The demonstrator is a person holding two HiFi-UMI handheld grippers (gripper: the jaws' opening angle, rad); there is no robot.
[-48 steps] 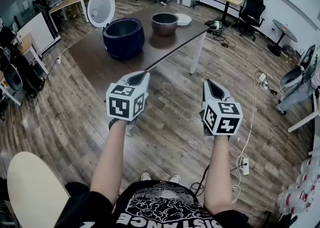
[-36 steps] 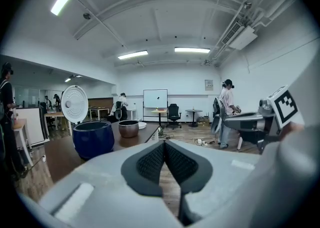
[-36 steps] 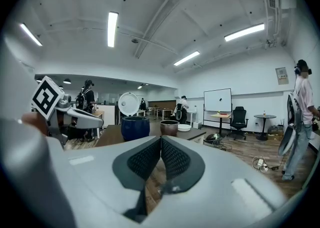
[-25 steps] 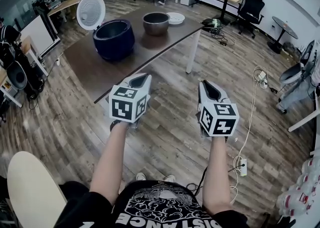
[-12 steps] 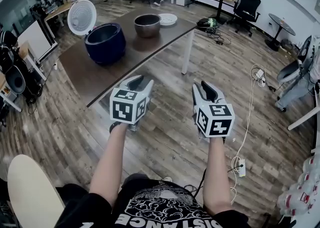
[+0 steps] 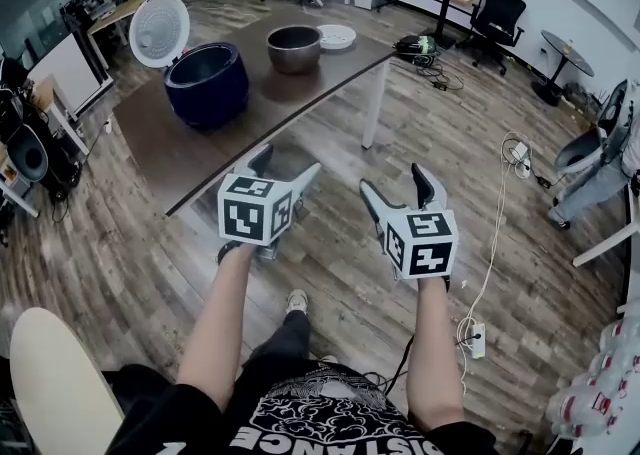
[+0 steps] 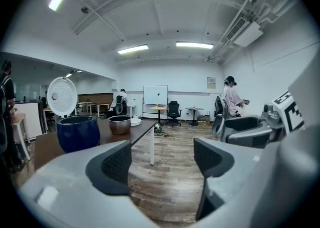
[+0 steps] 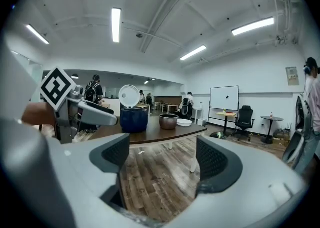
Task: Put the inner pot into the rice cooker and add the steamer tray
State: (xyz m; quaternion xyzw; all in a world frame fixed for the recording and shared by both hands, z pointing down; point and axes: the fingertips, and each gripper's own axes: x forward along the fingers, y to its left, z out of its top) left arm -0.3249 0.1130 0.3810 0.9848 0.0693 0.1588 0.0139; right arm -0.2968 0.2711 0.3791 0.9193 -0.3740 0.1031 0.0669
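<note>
A dark blue rice cooker [image 6: 205,83] with its white lid [image 6: 158,31] swung up stands on a brown table [image 6: 250,108]. Behind it sit the metal inner pot [image 6: 294,48] and the white steamer tray [image 6: 336,37]. The cooker [image 7: 77,133], pot [image 7: 120,125] and tray [image 7: 135,121] also show in the left gripper view, and the cooker [image 8: 133,120], pot [image 8: 168,121] and tray [image 8: 184,122] in the right gripper view. My left gripper [image 6: 286,166] and right gripper [image 6: 398,185] hover over the floor, short of the table's near corner. Both sets of jaws are opening, with nothing between them.
Wooden floor [image 6: 330,243] lies between me and the table. A cable and power strip [image 6: 470,339] run along the floor at the right. Office chairs [image 6: 497,15], desks and people stand at the room's far side. A pale round seat [image 6: 55,383] is at my lower left.
Both grippers went from shut to wide open. The table with cooker, pot and tray has shifted left in the head view, and one foot has stepped forward.
</note>
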